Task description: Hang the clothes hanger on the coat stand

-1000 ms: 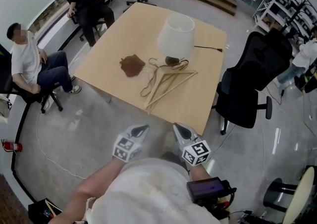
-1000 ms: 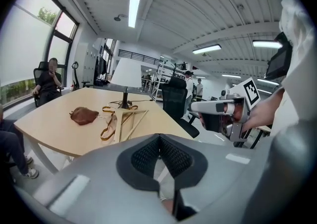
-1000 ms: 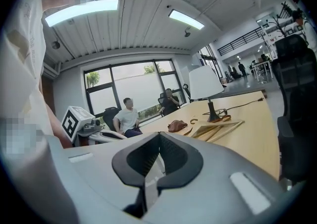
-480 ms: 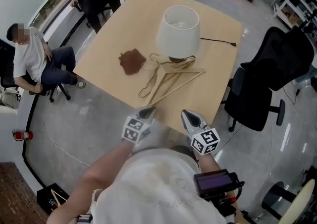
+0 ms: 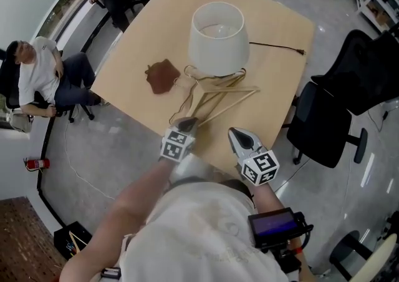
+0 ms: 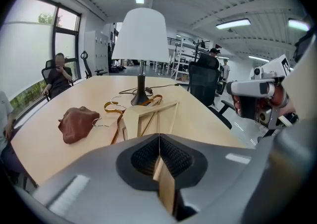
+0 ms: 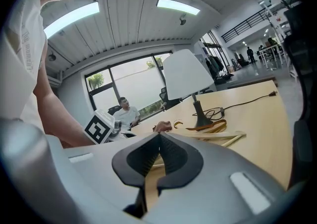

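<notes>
The wooden clothes hanger [image 5: 230, 92] lies flat on the pale, smooth wooden table [image 5: 274, 25], just in front of the lamp. It is a slim triangle of light, unvarnished-looking wood with a broad flat shoulder piece [image 6: 132, 119]. A second, darker hanger [image 5: 182, 105] is tangled in beside it, a curved amber-brown band with thin metal hooks. Both rest against the lamp's dark round foot.

The lamp [image 5: 216, 37] has a matte white shade shaped like a tapered drum on a thin dark stem. A black cord [image 5: 277, 47] trails from it across the tabletop. To the left of the hangers sits a crumpled brown pouch [image 5: 161, 77], soft and leathery-looking.

The left gripper [image 5: 189, 124] reaches over the table's near edge, its tip right at the near end of the hangers; I cannot tell whether it touches them. Its ribbed black pads are pressed together with nothing between them [image 6: 159, 136], and the hanger lies just ahead of it. The right gripper [image 5: 235, 133] hangs just short of the table edge, a little apart from the hangers. Its pads [image 7: 159, 134] are also closed on each other and hold nothing. Both have smooth grey plastic shells and each carries a white cube with square black markers.

A black office chair [image 5: 336, 112] stands at the table's right side, on a glossy grey floor. A person [image 5: 43, 81] in a white shirt sits off to the left.
</notes>
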Tool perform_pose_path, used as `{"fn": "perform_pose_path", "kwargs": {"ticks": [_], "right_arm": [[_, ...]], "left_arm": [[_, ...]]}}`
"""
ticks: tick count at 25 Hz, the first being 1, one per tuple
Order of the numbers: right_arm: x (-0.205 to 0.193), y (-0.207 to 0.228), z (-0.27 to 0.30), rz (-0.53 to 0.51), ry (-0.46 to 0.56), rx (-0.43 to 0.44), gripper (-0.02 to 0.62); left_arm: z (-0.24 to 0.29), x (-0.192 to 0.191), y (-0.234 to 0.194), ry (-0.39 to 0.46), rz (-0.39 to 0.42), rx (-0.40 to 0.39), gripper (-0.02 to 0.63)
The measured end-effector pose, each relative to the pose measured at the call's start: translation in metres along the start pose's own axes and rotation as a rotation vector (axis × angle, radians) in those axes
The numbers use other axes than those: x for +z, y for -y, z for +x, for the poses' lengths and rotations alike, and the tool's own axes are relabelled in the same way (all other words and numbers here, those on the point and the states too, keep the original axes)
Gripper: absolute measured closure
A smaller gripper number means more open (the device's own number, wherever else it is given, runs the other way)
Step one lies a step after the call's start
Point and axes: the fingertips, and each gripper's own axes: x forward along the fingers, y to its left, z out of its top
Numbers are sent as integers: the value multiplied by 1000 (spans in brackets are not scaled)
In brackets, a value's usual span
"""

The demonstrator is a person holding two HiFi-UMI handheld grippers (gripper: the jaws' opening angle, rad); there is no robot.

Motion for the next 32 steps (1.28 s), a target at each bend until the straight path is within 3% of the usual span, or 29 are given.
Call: {"fn": "perform_pose_path", "kwargs": {"ticks": [5,11,16,23,29,32], "right_arm": [[12,19,8,5,8,13,581],[8,40,7,40,0,5,581],[1,51,2,62,-12,-11,581],[2,63,-9,79,-6,-39,581],[-1,70,-14,92,-12,-55,581],[-1,69,-13,91,-13,-51,581]], "left_arm": [[22,7,-17,-56,36,64,587],[54,8,-41,-162,68,134,476],[76,5,-61,-241,63,198,448],[90,-2,-70,-277,-93,222,440],[100,-13,-71,-293,-250,155,463],[100,-14,-72,-318,-242,143,469]]}}
